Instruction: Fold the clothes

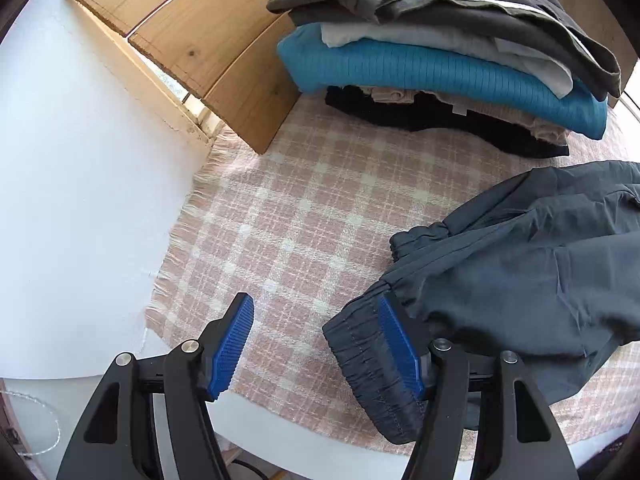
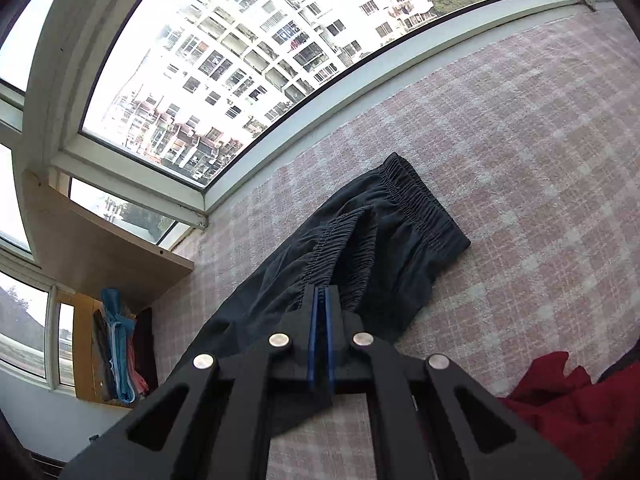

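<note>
On my left side the left claw (image 1: 316, 344) stood released over the pink checked blanket (image 1: 304, 216) on the white worktop (image 1: 80, 200); its right pad (image 1: 400, 350) lay against the elastic waistband of the dark trousers (image 1: 520, 264), but nothing was pressed between the pads. Behind it I saw a stack of folded clothes (image 1: 440, 68) beside wooden boards (image 1: 192, 28). More to the right, the right claw (image 2: 321, 300) was clenched, and I could not tell if it pinched the trousers' gathered hem just in front. A red garment (image 2: 560, 400) lay at the far right.
</note>
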The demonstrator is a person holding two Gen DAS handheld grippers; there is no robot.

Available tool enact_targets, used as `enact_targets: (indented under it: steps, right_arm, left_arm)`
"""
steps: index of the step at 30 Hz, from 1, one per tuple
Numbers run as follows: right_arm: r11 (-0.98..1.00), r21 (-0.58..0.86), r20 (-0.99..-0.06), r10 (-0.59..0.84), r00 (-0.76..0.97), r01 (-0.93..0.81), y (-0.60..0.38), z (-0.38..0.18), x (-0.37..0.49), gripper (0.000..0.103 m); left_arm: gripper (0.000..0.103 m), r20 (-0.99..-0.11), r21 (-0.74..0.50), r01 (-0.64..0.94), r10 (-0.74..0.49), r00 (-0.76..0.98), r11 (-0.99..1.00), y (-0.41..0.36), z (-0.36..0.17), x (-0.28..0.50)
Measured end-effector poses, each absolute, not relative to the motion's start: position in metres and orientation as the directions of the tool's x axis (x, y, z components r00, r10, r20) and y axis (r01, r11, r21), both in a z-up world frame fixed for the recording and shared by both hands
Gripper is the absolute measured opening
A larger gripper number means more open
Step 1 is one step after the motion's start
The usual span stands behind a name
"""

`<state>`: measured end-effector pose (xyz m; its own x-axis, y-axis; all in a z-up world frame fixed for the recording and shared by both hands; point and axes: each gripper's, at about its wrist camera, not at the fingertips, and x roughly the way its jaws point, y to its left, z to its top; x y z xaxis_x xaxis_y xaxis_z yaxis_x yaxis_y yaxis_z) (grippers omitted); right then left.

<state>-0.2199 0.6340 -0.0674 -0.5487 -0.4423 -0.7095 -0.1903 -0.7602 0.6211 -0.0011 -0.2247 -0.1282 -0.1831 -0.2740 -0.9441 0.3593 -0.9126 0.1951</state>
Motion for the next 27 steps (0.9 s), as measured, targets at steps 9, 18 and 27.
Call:
enact_targets:
  steps: [9, 18, 27]
  right_arm:
    - [-0.856, 0.502, -0.677, -0.304, -0.670, -0.120, 0.636, 0.027, -0.220, 0.001]
    - [-0.983, 0.182, -0.915, -0.163, -0.369, -0.017, 0.579, -0.089, -0.240, 0.012]
    - [-0.932, 0.344, -0.913, -0.303, -0.275, -0.113, 0.599, -0.146, -0.201, 0.029]
  left_arm:
    - [0.063, -0.930, 0.157, 0.425, -0.279, -0.240, -0.891, -0.238, -0.112, 0.006]
    - [0.071, -0.892, 0.045, 0.114, -0.091, -0.442, -0.992, -0.109, -0.064, -0.034]
    - [0.071, -0.912, 0.224, -0.533, 0.018, -0.411, -0.816, 0.135, -0.121, -0.163]
